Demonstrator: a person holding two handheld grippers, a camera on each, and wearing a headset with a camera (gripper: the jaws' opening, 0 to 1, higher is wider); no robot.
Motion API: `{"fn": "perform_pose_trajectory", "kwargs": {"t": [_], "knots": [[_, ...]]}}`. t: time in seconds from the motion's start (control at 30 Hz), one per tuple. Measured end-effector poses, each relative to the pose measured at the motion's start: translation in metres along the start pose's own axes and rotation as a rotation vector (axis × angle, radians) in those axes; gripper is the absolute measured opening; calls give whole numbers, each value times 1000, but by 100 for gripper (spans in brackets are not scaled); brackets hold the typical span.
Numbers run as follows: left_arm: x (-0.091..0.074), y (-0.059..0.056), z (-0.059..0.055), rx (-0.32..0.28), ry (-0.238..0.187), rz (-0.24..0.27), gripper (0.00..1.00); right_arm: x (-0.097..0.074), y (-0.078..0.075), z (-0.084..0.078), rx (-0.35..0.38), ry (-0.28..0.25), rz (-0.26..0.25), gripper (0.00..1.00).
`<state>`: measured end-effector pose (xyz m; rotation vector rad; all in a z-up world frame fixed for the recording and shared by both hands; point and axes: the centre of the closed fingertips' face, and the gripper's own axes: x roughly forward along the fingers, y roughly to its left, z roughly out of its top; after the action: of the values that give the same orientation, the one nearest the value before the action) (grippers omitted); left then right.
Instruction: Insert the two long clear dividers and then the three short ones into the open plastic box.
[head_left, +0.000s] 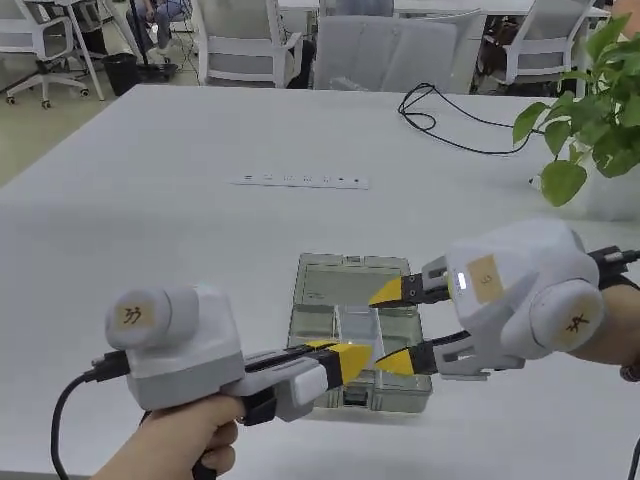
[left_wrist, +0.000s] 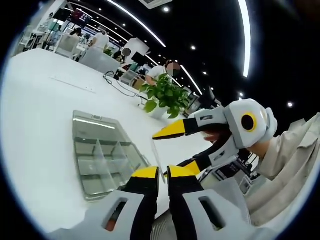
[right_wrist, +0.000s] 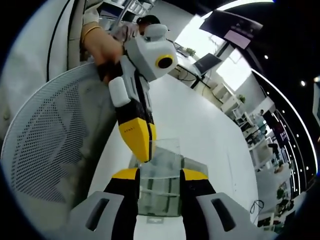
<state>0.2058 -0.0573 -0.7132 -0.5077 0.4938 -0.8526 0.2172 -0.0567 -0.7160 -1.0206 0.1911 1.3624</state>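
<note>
A tan sticker on the white left gripper and a second tan sticker on the white right gripper carry marks too blurred to read. The open clear plastic box lies on the white table, and clear walls split its inside into cells. Just above the box, the left gripper's yellow-tipped jaws pinch a short clear plastic divider. The right gripper's jaws stand wide apart on either side of that divider; whether they touch it I cannot tell.
</note>
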Motion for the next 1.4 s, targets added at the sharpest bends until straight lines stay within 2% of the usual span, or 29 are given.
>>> {"fn": "perform_pose_trajectory", "kwargs": {"t": [0.6, 0.67, 0.8, 0.83, 0.9, 1.0, 1.07, 1.1, 1.17, 1.3, 1.33, 1.4], "knots": [[4, 3, -5, -54, 38, 14, 0, 1, 1, 2, -10, 1, -3, 33], [4, 4, -5, -69, 34, 17, 0, 0, 0, 2, -5, 2, -15, 33], [4, 3, -3, -60, 32, 23, 0, -1, -2, 2, -4, 0, -32, 34], [3, 4, -7, -29, 55, 31, 0, -1, -2, 2, -1, 0, -37, 35], [4, 5, -6, -11, 56, 47, 0, -2, -3, 1, 5, -3, -41, 31], [3, 6, -5, 11, 50, 49, 0, -5, -4, 1, 24, -10, -47, 32], [2, 9, -7, 68, 63, 64, 0, -6, -3, 2, 68, -27, -43, 32], [1, 11, -10, 115, 84, 75, 0, -7, -2, 3, 103, -41, -34, 32], [0, 12, -12, 164, 105, 79, 0, -9, -3, 5, 135, -58, -32, 32], [0, 12, -17, 268, 141, 79, 0, -12, 3, 13, 215, -105, 22, 31], [0, 9, -16, 308, 133, 63, 0, -12, 4, 15, 243, -119, 31, 31], [0, 2, -15, 312, 121, 34, 0, -13, 2, 18, 247, -131, 29, 31]]}}
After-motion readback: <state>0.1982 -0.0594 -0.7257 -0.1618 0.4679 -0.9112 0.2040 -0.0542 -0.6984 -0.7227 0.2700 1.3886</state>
